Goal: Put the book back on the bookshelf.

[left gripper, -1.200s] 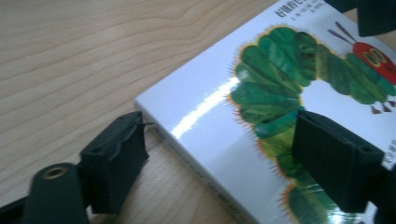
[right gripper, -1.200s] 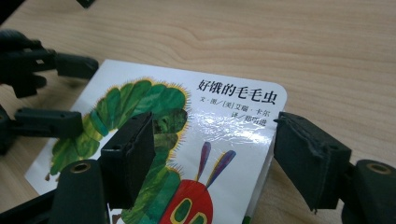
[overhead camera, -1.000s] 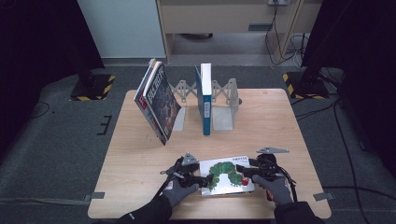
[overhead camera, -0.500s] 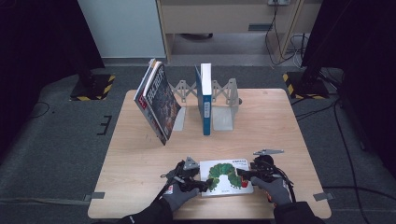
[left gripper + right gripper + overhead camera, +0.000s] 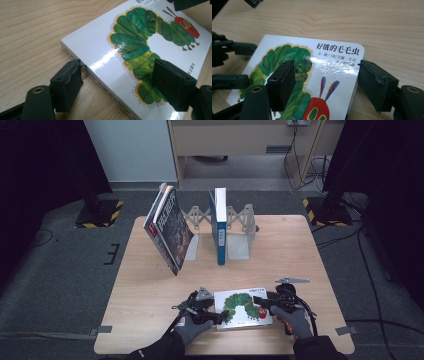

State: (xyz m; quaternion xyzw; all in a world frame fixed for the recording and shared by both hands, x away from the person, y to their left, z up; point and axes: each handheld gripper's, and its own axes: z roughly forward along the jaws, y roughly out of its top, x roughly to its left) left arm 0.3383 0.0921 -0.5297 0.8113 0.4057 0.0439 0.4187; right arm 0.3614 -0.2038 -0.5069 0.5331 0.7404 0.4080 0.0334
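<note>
A white picture book [image 5: 243,307] with a green caterpillar on its cover lies flat near the table's front edge. My left gripper [image 5: 219,315] straddles the book's spine edge: in the left gripper view [image 5: 117,67] one jaw touches the spine by the table and the other hovers over the cover [image 5: 150,37]. My right gripper [image 5: 264,301] straddles the book's right edge. Its [image 5: 325,65] left jaw sits over the cover [image 5: 332,67] and its right jaw stands beside the rounded corner. Its jaws have just been closing a little with that edge between them. Neither pair clamps the book.
At the back of the wooden table [image 5: 300,250] stands a metal folding book rack [image 5: 240,232] with an upright blue book [image 5: 219,227]. Two dark books [image 5: 169,227] lean to its left. Gloved hands come in over the front edge.
</note>
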